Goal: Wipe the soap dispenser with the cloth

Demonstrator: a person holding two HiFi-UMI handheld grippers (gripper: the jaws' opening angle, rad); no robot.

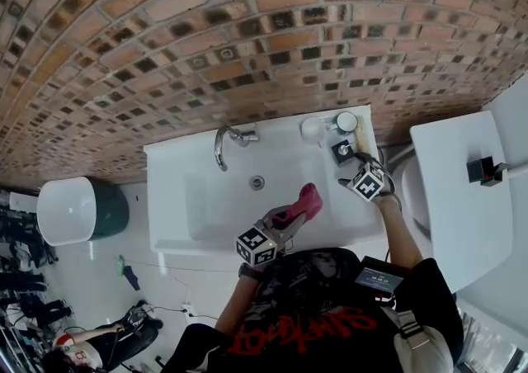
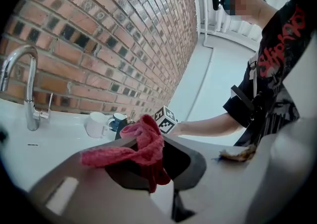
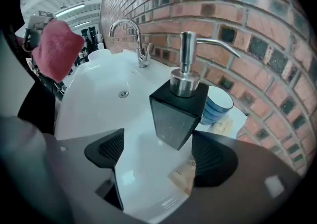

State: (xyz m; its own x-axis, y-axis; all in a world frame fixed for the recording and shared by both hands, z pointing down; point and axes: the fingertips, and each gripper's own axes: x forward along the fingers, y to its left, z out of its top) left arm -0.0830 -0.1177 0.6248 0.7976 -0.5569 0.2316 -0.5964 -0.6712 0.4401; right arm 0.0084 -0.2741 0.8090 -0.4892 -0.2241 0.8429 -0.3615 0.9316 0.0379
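The cloth (image 2: pixel 143 148) in the left gripper (image 2: pixel 158 156) is pinkish red against that gripper's grey jaws. Ahead of the right gripper (image 3: pixel 159 156), whose ribbed pads (image 3: pixel 106 149) are black, the dispenser (image 3: pixel 176 114) has a black, finely textured body and a shiny silver pump (image 3: pixel 187 59). Just past it, to that gripper's right, a cup (image 3: pixel 215 106) is banded blue outside and white inside. The sink (image 3: pixel 99 99) is glossy white and its tap (image 3: pixel 131 34) is chrome. The wall (image 3: pixel 223 15) is red-brown brick flecked with dark bricks, with pale mortar. The right gripper's cube (image 2: pixel 166 120) bears black-and-white squares. The shirt (image 2: pixel 277 49) is black with red lettering.
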